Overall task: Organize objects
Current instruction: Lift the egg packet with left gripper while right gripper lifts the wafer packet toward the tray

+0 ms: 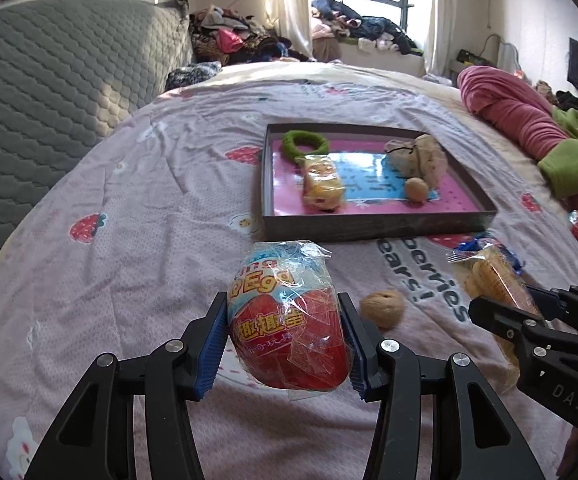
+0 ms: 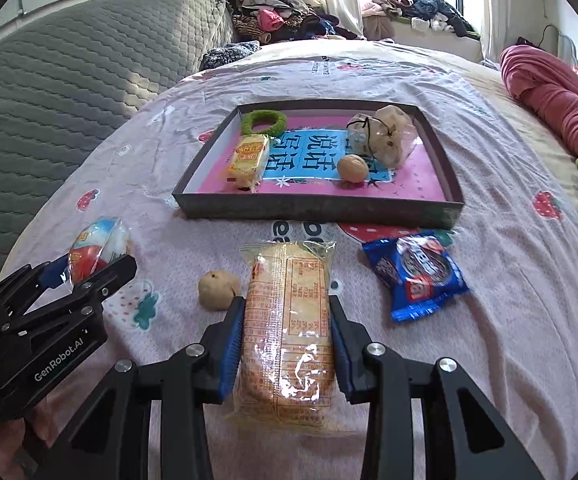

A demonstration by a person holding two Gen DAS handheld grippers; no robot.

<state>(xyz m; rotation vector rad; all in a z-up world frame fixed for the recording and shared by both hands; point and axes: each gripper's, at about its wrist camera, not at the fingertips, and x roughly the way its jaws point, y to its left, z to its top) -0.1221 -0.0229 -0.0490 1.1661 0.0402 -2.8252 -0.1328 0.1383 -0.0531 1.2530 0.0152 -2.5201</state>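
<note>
My left gripper (image 1: 285, 320) is shut on a red and blue wrapped toy egg (image 1: 289, 320), held just above the bedspread; it also shows in the right wrist view (image 2: 97, 252). My right gripper (image 2: 287, 316) is shut on a long yellow cracker packet (image 2: 287, 332), also seen in the left wrist view (image 1: 493, 280). A shallow dark tray (image 2: 317, 206) ahead holds a green ring (image 2: 265, 120), a yellow snack pack (image 2: 251, 156), a walnut (image 2: 352, 167) and a bagged bun (image 2: 389, 136). A loose walnut (image 2: 219, 290) and a blue cookie packet (image 2: 417, 276) lie on the bed.
The bed has a pink strawberry-print cover (image 2: 509, 280). A grey quilted headboard (image 1: 49, 92) stands on the left. A rolled pink and green blanket (image 1: 529, 120) lies at the right edge. Piles of clothes (image 1: 241, 40) sit beyond the bed by the window.
</note>
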